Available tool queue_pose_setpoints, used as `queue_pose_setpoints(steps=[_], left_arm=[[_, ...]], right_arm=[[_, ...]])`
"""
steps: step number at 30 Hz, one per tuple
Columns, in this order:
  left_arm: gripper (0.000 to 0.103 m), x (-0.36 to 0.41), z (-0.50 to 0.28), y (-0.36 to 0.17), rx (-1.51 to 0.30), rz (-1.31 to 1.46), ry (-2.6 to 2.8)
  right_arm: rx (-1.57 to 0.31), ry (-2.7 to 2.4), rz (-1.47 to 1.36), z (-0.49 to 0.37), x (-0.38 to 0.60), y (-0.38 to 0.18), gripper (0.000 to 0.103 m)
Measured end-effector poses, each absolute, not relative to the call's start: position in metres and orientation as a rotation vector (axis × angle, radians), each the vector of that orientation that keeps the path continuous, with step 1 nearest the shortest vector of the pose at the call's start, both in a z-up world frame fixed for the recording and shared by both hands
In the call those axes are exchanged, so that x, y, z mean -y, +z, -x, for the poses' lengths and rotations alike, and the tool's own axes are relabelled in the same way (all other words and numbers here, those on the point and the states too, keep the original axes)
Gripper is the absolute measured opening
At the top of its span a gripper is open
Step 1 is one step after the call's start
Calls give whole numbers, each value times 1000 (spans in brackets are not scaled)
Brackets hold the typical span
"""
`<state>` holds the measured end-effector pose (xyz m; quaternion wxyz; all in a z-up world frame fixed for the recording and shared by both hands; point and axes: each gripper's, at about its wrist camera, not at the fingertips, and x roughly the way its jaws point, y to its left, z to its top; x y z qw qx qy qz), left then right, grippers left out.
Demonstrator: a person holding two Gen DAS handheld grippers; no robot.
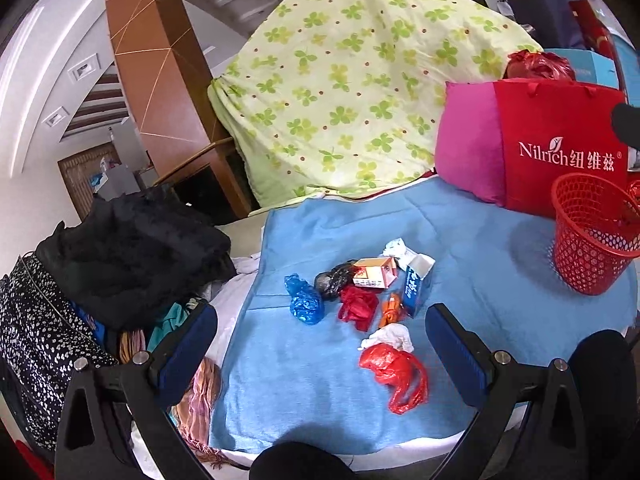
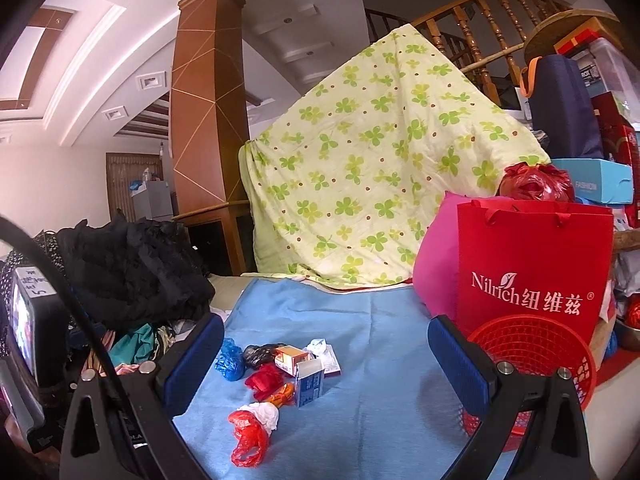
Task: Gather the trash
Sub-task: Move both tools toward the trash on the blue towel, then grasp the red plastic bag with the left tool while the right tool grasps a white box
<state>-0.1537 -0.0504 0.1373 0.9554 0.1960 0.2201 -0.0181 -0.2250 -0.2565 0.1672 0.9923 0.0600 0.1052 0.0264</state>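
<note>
Hovering wide open and empty, left gripper (image 1: pixel 320 334) and right gripper (image 2: pixel 326 344). Trash pile (image 1: pixel 360 300) lies mid blue cloth (image 1: pixel 460 232), red basket (image 1: pixel 592 236) well apart. Nearest red bag (image 1: pixel 394 372): probably light, crinkly, slippery; pinch bunched middle.

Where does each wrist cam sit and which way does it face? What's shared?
Left wrist: on the left tool, high, angled down at the trash pile on the blue cloth; open fingers frame it.
Right wrist: on the right tool, lower and more level, facing the clover blanket; open fingers show, red basket by its right finger.
Shared: trash pile, cloth, basket, red Nilrich bag.
</note>
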Motion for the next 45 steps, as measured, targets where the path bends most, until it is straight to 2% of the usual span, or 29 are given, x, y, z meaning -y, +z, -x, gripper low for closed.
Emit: queue_pose_setpoints(steps=[23,33,45], left_arm=[[103,62,147,122,-485,-409,-67],[103,15,107,81,-618,-322,21],[103,-27,65,28,-790,-244,80]], right_arm=[[-141,56,-115,232,265,165,103],[-416,159,-233,175,250,138,103],[-700,233,-352,19,216,54,103]])
